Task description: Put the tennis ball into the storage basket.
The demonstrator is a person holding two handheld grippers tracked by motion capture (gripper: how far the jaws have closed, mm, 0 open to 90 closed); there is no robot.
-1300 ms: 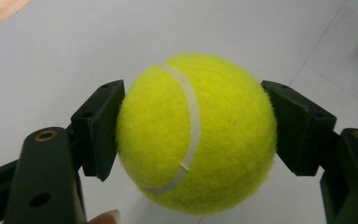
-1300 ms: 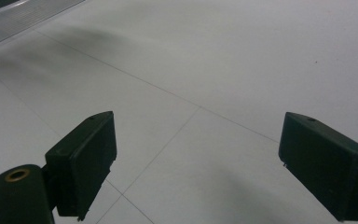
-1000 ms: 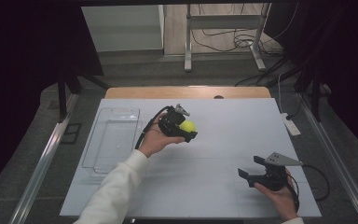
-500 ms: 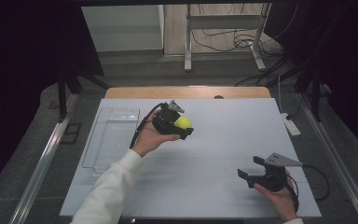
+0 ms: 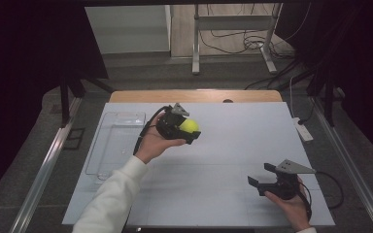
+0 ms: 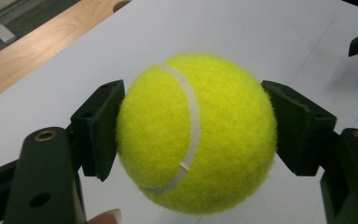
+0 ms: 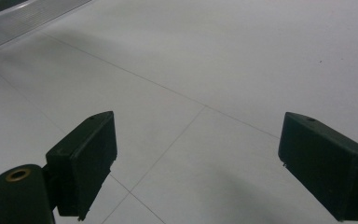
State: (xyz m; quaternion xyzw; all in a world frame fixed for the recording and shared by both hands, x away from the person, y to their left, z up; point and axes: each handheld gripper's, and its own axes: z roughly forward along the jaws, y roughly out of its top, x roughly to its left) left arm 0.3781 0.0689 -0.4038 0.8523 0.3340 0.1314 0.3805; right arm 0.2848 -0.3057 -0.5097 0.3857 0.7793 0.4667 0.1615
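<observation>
A yellow tennis ball [image 5: 190, 125] [image 6: 196, 133] is clamped between the two black pads of my left gripper [image 5: 188, 130] [image 6: 193, 133], held above the white table [image 5: 223, 145] a little left of centre. The ball fills the gap between the jaws. My right gripper [image 5: 261, 175] [image 7: 198, 163] rests low near the front right of the table, jaws wide apart with bare tabletop between them. Its grey three-cornered plate [image 5: 291, 167] shows on top.
A clear plastic tray [image 5: 116, 143] lies at the table's left side; its edge [image 7: 23, 21] shows at the top left of the right gripper view. A white power strip [image 5: 303, 130] sits at the right edge. A wooden strip [image 5: 194, 96] borders the far side.
My left hand has drifted slightly left and up with the ball still in the jaws. The right gripper has stayed where it was.
</observation>
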